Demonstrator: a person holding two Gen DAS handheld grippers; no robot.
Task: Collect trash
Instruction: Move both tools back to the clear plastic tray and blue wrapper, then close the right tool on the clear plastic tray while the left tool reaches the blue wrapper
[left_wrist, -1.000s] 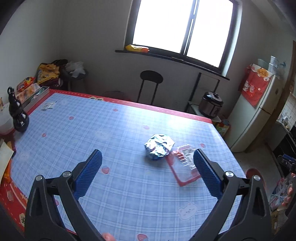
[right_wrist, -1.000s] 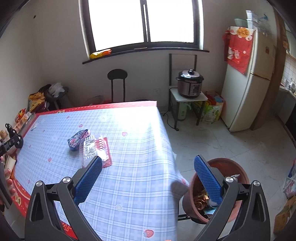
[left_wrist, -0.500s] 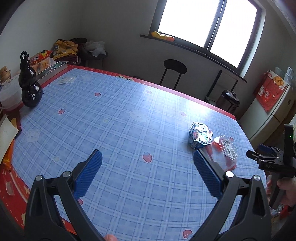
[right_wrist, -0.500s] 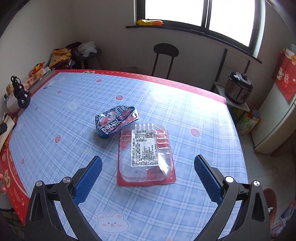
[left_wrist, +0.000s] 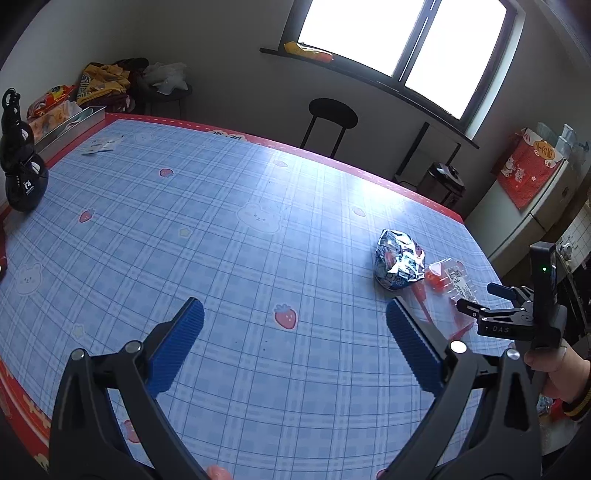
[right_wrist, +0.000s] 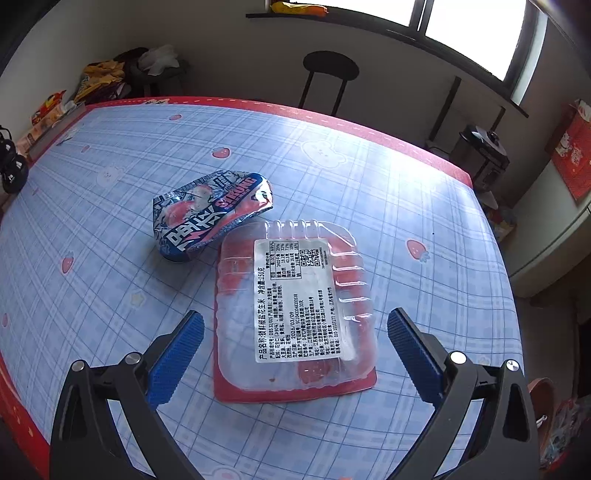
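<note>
A clear plastic food tray (right_wrist: 295, 306) with a white label and red base lies on the blue checked table (right_wrist: 110, 295). A crumpled blue and silver snack bag (right_wrist: 207, 214) touches its far left corner. My right gripper (right_wrist: 294, 350) hovers open just above the tray, a blue pad on each side of its near half. In the left wrist view the bag (left_wrist: 399, 264) and the tray (left_wrist: 448, 282) sit at the right, with the right gripper (left_wrist: 484, 299) and a hand behind it. My left gripper (left_wrist: 293, 347) is open over bare tablecloth, left of the trash.
A black gourd-shaped bottle (left_wrist: 18, 170) stands at the table's left edge beside a metal tray (left_wrist: 70, 123). A black stool (right_wrist: 330, 68) stands behind the table. A reddish bin (right_wrist: 543, 406) sits on the floor off the table's right corner, near a rice cooker (right_wrist: 484, 147).
My right gripper has swung from the floor bin to the table and closed in over the plastic tray. My left gripper drew back and left, so the trash now lies to its right.
</note>
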